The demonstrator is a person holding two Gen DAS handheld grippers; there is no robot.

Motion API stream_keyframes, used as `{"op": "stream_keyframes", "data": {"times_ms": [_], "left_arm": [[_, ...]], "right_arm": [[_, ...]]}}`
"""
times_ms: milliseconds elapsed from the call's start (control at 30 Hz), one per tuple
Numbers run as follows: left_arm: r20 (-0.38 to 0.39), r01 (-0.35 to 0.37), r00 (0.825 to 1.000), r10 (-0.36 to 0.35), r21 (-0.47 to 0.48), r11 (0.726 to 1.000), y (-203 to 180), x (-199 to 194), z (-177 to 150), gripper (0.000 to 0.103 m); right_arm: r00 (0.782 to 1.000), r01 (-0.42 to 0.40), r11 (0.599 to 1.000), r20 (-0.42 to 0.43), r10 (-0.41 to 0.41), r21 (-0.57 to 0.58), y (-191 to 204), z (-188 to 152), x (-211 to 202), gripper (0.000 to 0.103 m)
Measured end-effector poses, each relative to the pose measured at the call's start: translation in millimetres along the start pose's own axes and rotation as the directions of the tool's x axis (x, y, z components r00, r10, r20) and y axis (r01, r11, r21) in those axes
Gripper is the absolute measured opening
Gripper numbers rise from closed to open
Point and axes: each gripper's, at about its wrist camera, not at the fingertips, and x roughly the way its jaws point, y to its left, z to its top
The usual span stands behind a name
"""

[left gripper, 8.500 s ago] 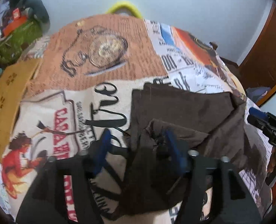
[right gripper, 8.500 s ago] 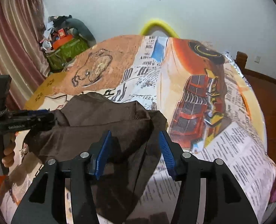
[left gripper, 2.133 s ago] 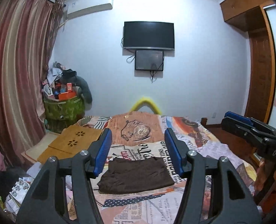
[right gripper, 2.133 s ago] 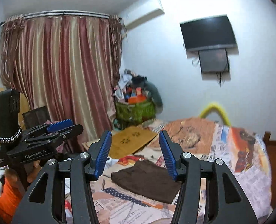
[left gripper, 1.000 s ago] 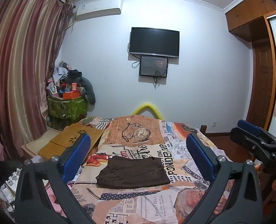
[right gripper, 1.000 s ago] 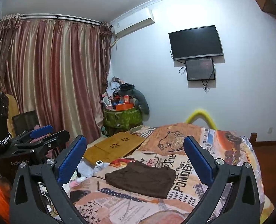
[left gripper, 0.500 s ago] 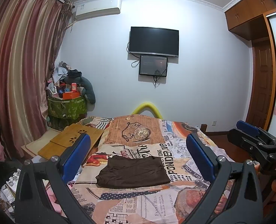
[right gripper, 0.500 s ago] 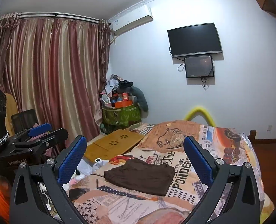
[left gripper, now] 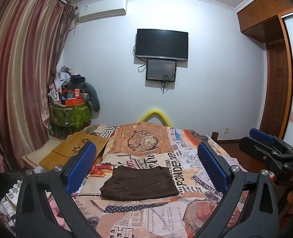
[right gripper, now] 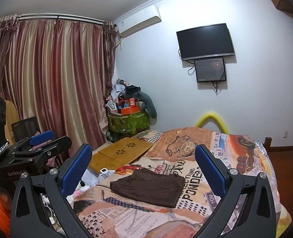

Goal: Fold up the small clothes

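Note:
A dark brown garment (left gripper: 139,182) lies folded flat in a neat rectangle on the bed's printed cover (left gripper: 146,214); the right wrist view has the same garment (right gripper: 149,186) at centre. My left gripper (left gripper: 146,164) is held well back from the bed and above it, open wide, nothing between its blue pads. My right gripper (right gripper: 144,166) is likewise open and empty, far from the cloth. Each gripper shows in the other's view: the right one (left gripper: 269,150) at the right edge, the left one (right gripper: 35,144) at the left edge.
A wooden lap desk (left gripper: 77,150) leans at the bed's left side. A green bin piled with clutter (left gripper: 71,111) stands in the corner by the curtains (left gripper: 17,79). A TV (left gripper: 162,43) hangs on the far wall; a wooden door (left gripper: 277,91) is on the right.
Over 8.5 s both grippers left the brown garment, pulled far back and up, and opened wider. Over the last half second almost nothing has moved.

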Motion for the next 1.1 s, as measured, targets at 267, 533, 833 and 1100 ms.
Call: {"op": "stream_keyframes", "data": {"times_ms": [267,533,833,1100], "left_arm": [[-0.004,0.005,1.0,-0.005,-0.005,1.0,4.1,-0.5,0.2,0.103],[-0.013,0.013,1.0,-0.013,-0.013,1.0,11.2,1.2,1.6,0.103],[-0.025,0.033,0.999,-0.033,-0.015,0.999,12.2,3.3,2.5,0.103],[-0.027,0.049,0.998,-0.049,0.001,0.999,11.5,3.1,1.7,0.103]], "right_arm": [[1.0,0.002,1.0,-0.003,-0.002,0.005,-1.7,0.5,0.6,0.103],[1.0,0.002,1.0,-0.002,-0.002,0.007,-1.3,0.1,-0.6,0.103],[1.0,0.01,1.0,-0.004,-0.01,0.005,-1.3,1.3,-2.4,0.103],[1.0,0.008,1.0,-0.004,-0.008,0.006,-1.2,2.2,-2.4,0.103]]}}
